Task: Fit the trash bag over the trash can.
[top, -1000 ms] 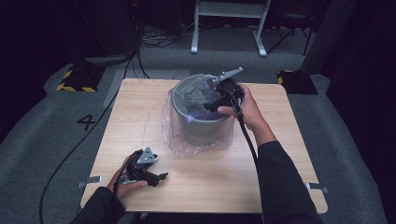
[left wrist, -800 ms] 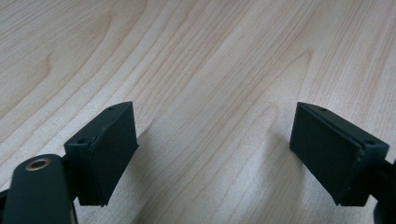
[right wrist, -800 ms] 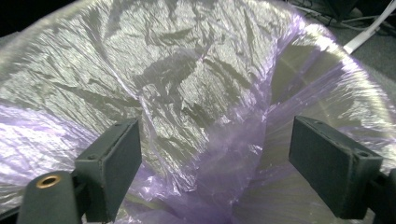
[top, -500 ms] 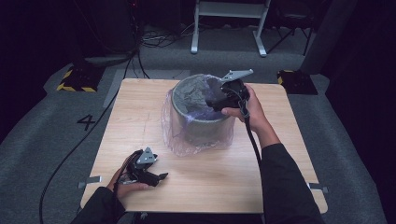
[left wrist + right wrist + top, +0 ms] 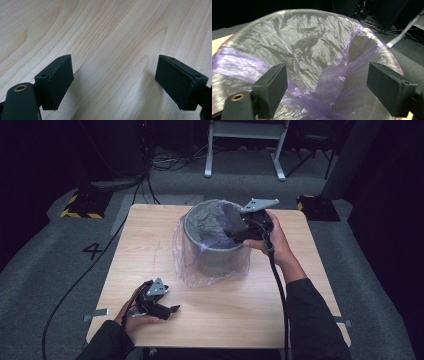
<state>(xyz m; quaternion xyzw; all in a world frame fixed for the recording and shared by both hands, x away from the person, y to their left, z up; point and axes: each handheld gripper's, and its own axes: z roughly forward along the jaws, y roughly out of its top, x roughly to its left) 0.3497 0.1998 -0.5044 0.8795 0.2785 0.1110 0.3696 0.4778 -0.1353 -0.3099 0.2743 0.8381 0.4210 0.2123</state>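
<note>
1. Two grippers are in play: your right gripper (image 5: 235,236) is hovering at the near-right rim of the grey bin (image 5: 212,257), its jaws standing wide with nothing between them, while your left gripper (image 5: 170,310) is resting low on the table (image 5: 150,235) near the front-left corner, jaws also wide and empty over bare wood.

2. The bin is sitting at the middle of the table, toward the far side, with the purple plastic bag (image 5: 187,265) lining it and draping down its outer wall to the tabletop.

3. You are looking into the bag (image 5: 312,52) through the right gripper view: the film is crumpled and bunched in a fold toward the right of the opening.

4. You are risking a tear if one jaw is snagging that loose fold as you are reaching in.

5. You are likely pulling the liner off the rim if you are pinching only a thin edge and tugging sideways.

6. You are leaving the bin unbraced, so a firm pull may be sliding or tipping it.
</note>
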